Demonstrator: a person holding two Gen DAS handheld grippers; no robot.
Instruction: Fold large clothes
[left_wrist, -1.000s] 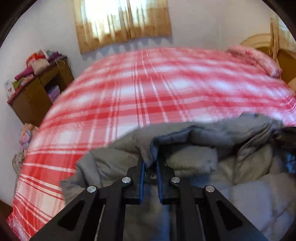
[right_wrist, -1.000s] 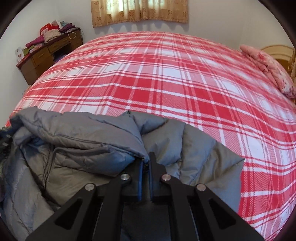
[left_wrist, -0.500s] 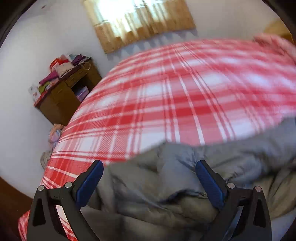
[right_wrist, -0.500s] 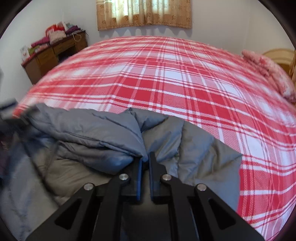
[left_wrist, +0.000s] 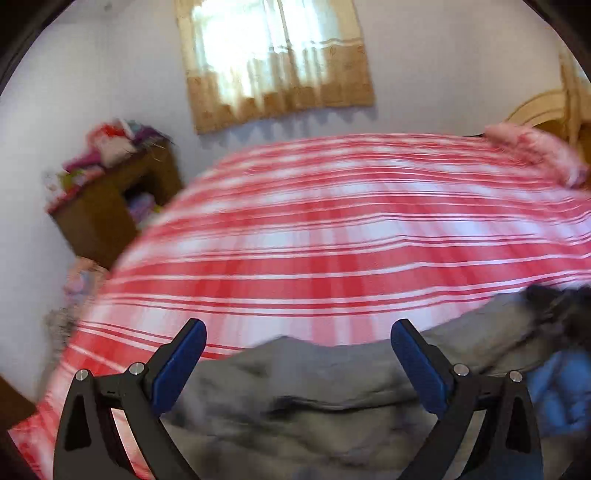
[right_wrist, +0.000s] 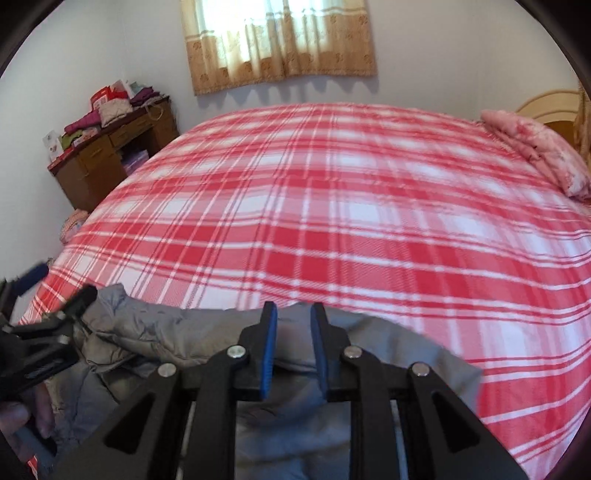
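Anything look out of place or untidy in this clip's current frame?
The grey jacket lies bunched and rumpled at the near edge of the plaid bed, not flat. Both claws, left and right, are open and hold nothing. Nothing looks damaged.

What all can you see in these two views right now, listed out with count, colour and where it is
jacket: one, grey, near edge of the bed
bed cover: one, red and white plaid, over the whole bed
pillow: one, pink, far right of the bed
headboard: one, pale wood, behind the pillow
desk: one, brown, left wall, clothes piled on top
curtain: one, tan, on the window
left tool: one, black with blue pads, wide open above the jacket
right tool: one, black with blue pads, slightly open over the jacket
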